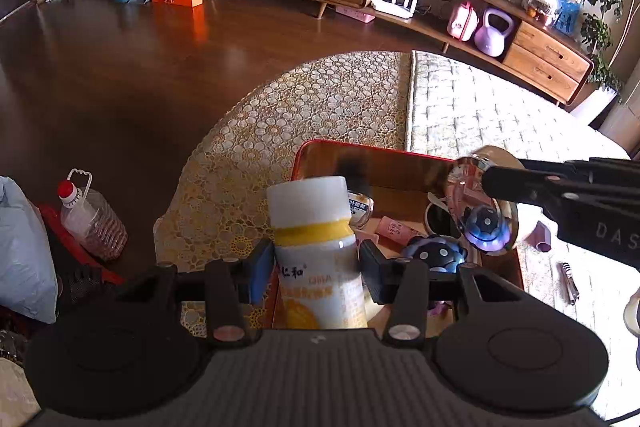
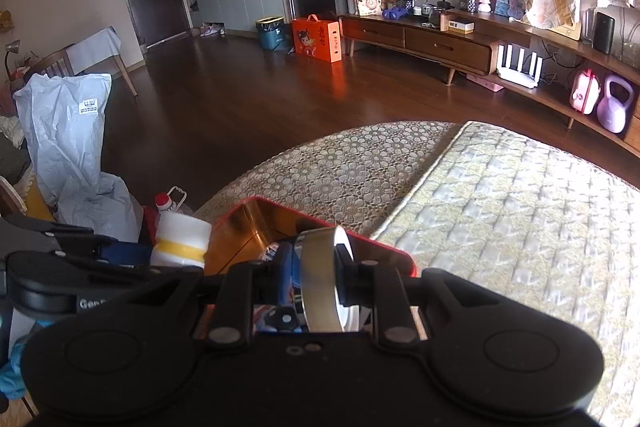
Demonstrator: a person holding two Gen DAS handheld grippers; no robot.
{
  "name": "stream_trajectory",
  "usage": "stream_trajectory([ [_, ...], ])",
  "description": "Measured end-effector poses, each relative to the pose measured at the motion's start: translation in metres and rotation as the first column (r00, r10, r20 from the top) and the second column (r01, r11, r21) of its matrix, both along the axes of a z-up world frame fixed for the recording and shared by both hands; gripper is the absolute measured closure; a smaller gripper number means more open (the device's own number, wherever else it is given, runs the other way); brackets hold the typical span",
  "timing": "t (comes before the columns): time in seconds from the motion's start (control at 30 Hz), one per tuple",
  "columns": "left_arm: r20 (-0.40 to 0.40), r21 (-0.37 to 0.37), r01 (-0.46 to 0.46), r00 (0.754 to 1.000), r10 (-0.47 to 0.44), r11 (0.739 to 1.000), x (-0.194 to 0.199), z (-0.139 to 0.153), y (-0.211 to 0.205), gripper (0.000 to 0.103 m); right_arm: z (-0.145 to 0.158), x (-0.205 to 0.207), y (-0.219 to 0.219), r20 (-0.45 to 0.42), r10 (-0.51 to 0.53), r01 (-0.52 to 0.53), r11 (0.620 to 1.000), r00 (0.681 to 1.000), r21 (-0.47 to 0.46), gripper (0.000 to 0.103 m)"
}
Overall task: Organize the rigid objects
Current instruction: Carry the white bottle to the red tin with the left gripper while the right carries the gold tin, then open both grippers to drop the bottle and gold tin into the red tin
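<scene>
Left wrist view: we see left tool [image 1: 316,263] clamping white bottle [image 1: 320,255] with yellow band, upright over red tray [image 1: 360,151] on bed [image 1: 480,115]; blue toy [image 1: 434,253] lies in tray.

Right wrist view: we see right tool [image 2: 316,277] gripping round metal tin [image 2: 320,287] on edge above the tray.

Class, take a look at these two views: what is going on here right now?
A person is tidying small items with a handheld gripper in each hand. The left gripper is clamped on a white bottle with a yellow band, held above the left edge of a red-rimmed tray. The right gripper is shut on a round metal tin, held on edge over the same tray. Other small items, including a dark blue ball-shaped toy, lie inside the tray.
</scene>
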State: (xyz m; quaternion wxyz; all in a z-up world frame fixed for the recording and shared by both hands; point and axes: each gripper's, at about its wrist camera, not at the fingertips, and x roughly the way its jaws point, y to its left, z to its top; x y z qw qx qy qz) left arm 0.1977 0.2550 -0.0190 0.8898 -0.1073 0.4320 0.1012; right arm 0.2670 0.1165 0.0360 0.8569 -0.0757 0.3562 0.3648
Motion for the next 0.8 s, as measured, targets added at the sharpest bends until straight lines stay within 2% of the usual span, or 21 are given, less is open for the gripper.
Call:
stream_trajectory([
  [0.27,-0.004,0.004,0.007,1.0,-0.007,1.0,0.007,-0.009,-0.001,0.059,-0.016,0.007,0.016,-0.005,0.032,-0.032,0.999,0.999,-0.037,0.082],
  [0.57,0.016,0.063,0.015,1.0,-0.016,0.998,0.017,-0.011,-0.007,0.059,-0.029,0.004,0.021,-0.035,0.047,-0.049,0.997,0.998,-0.051,0.082],
  [0.8,0.013,0.114,0.021,1.0,-0.023,0.993,0.028,-0.015,-0.009,0.059,-0.022,-0.002,0.014,-0.046,0.056,-0.057,0.998,0.997,-0.017,0.079],
])
